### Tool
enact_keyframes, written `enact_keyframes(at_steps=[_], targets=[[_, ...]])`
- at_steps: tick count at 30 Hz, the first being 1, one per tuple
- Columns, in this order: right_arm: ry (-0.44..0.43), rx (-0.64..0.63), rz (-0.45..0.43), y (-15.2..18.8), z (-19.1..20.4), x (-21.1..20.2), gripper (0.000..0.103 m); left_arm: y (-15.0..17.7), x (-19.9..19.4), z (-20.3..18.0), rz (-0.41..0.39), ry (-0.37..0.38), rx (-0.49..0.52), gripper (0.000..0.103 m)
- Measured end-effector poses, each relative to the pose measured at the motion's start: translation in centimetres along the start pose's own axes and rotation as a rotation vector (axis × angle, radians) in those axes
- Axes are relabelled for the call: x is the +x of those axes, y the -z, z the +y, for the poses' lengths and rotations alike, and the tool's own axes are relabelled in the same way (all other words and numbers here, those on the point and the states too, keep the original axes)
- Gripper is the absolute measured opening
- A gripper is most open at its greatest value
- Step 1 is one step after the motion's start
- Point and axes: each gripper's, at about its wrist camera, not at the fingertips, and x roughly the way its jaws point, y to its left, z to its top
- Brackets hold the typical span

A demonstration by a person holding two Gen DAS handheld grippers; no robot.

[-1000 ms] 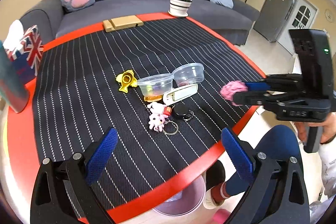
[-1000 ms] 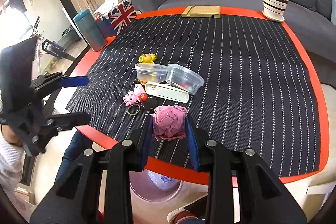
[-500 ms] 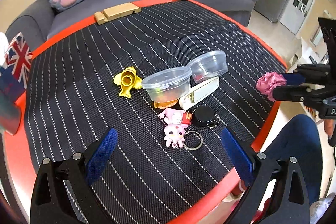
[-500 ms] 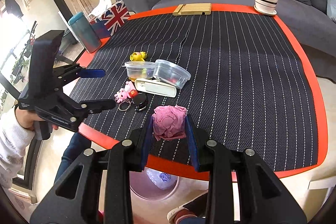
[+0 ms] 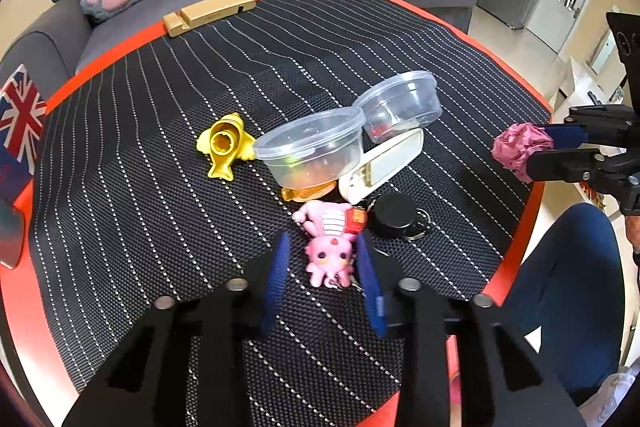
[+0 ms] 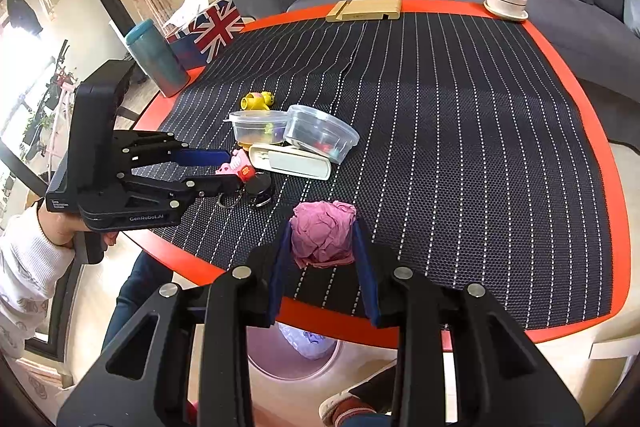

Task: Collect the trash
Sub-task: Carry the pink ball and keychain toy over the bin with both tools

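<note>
Left hand-held gripper (image 5: 322, 267) now narrowed from a wide spread and moved in over the pink octopus keychain (image 5: 330, 258), blue pads flanking it on both sides; contact unclear, so cannot tell whether closed on it. Just beyond: yellow toy (image 5: 225, 145), two clear tubs (image 5: 310, 147), white case (image 5: 380, 165), black reel (image 5: 394, 214). At right, right hand-held gripper (image 6: 323, 251) clamped on the crumpled pink paper (image 6: 322, 237), carried out over the near red edge of the bench (image 6: 560, 39). Pink bin (image 6: 292, 357) on the floor below, so probably a drop next.
</note>
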Motion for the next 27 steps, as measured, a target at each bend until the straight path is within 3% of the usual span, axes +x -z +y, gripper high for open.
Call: enact_keyframes(at_steps=[4, 27], targets=[[-0.003, -0.003, 0.000, 0.0, 0.2, 0.2, 0.031, 0.0, -0.2, -0.2, -0.004, -0.001, -0.003, 0.023], [-0.019, -0.063, -0.037, -0.3, 3.0, -2.3, 0.031, 1.0, -7.3, -1.2, -0.137, 0.028, -0.076, 0.022]])
